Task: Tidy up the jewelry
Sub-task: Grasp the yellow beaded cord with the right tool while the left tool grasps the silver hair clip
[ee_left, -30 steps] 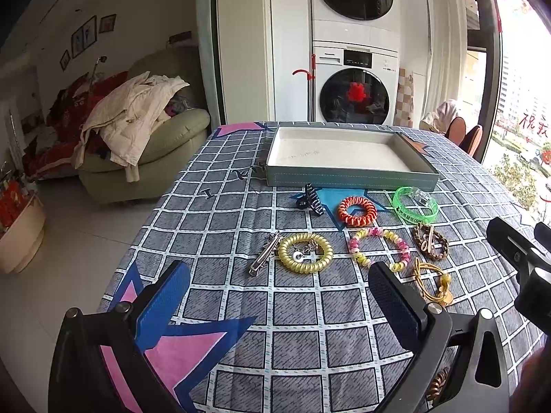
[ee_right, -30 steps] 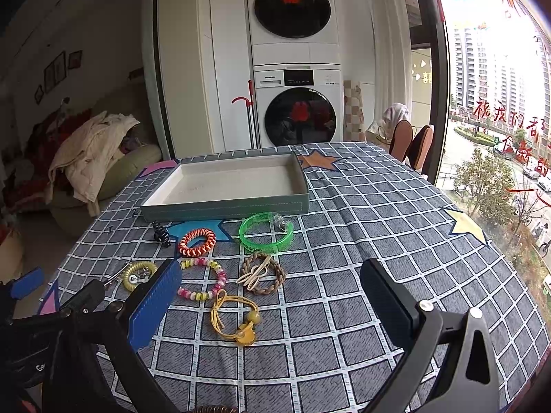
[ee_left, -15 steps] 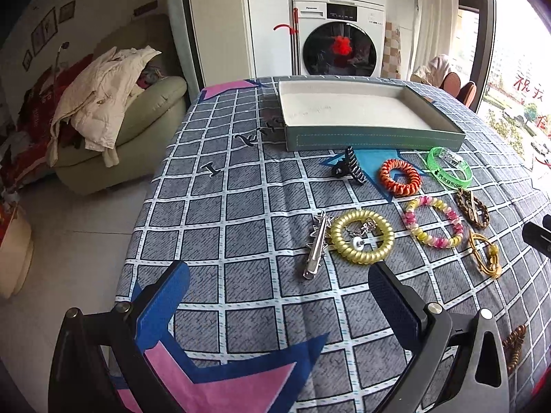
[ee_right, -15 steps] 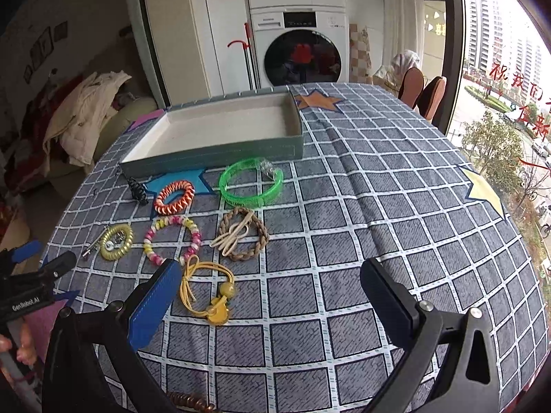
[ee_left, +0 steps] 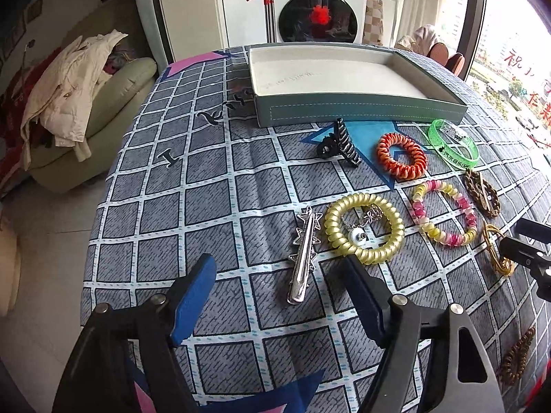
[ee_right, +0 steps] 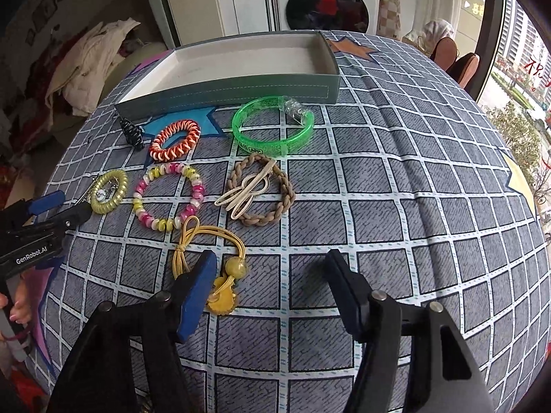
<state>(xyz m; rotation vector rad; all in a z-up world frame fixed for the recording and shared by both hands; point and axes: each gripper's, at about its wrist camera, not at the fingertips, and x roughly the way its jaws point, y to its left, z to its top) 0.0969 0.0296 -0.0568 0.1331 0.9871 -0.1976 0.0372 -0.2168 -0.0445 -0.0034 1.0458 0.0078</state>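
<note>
Jewelry lies spread on a checked tablecloth in front of a grey-green tray point(ee_left: 358, 110). My left gripper point(ee_left: 275, 292) hangs low over the cloth with its jaws closing. A silver star hair clip point(ee_left: 303, 258) lies between the fingers, untouched, and a yellow spiral tie point(ee_left: 365, 232) sits just beyond the right finger. My right gripper point(ee_right: 270, 292) is also closing, low over a yellow cord tie with a bead point(ee_right: 220, 265). The cord tie lies beside the gripper's left pad point(ee_right: 196, 292), which covers part of it, and I see no pinch on it.
Between the grippers and the tray point(ee_right: 241, 86) lie a black claw clip point(ee_left: 339, 143), an orange spiral tie point(ee_left: 401, 155), a green bangle point(ee_right: 272, 130), a pink-yellow bead bracelet point(ee_right: 168, 196) and a brown braided band point(ee_right: 261, 192). A sofa with clothes stands left of the table.
Both grippers have sunk toward the table and tipped downward. Their jaws have narrowed. The left now straddles the silver clip; the right has come down over the yellow cord tie.
</note>
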